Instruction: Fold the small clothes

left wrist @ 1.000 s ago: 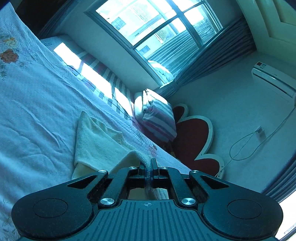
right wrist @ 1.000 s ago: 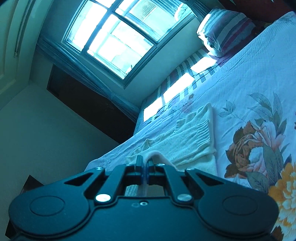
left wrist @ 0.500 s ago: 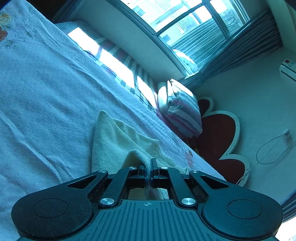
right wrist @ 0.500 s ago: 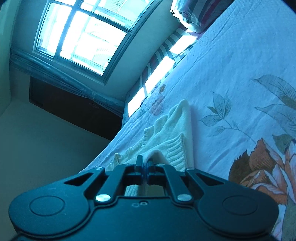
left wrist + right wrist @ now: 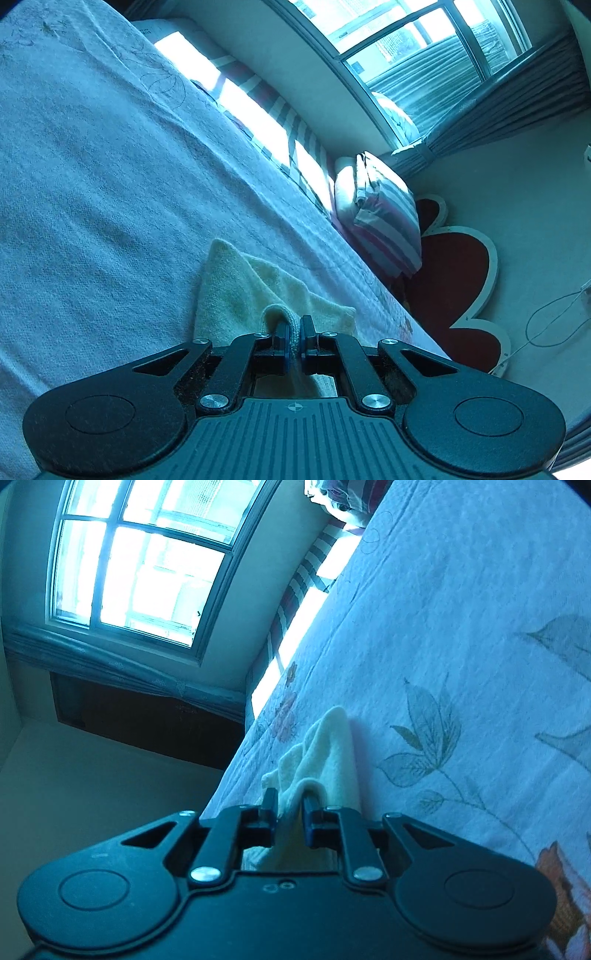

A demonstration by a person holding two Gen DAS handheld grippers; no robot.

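A small cream knit garment (image 5: 240,291) lies on the pale floral bedspread (image 5: 92,184). My left gripper (image 5: 293,334) is shut on a folded edge of it, the cloth pinched between the fingers. In the right wrist view the same garment (image 5: 332,753) lies on the bedspread (image 5: 461,627). My right gripper (image 5: 290,805) has its jaws a little apart, with a fold of the garment lying loosely in the gap. Most of the garment is hidden under both gripper bodies.
A striped pillow (image 5: 384,218) leans on a red flower-shaped headboard (image 5: 454,280) at the bed's head. A striped sheet (image 5: 258,110) runs along the far side under a large window (image 5: 140,561). A dark cabinet (image 5: 147,720) stands beside the bed.
Both grippers have moved forward and down over the garment, so less of it shows ahead. The right jaws have parted from shut. The left stays clamped.
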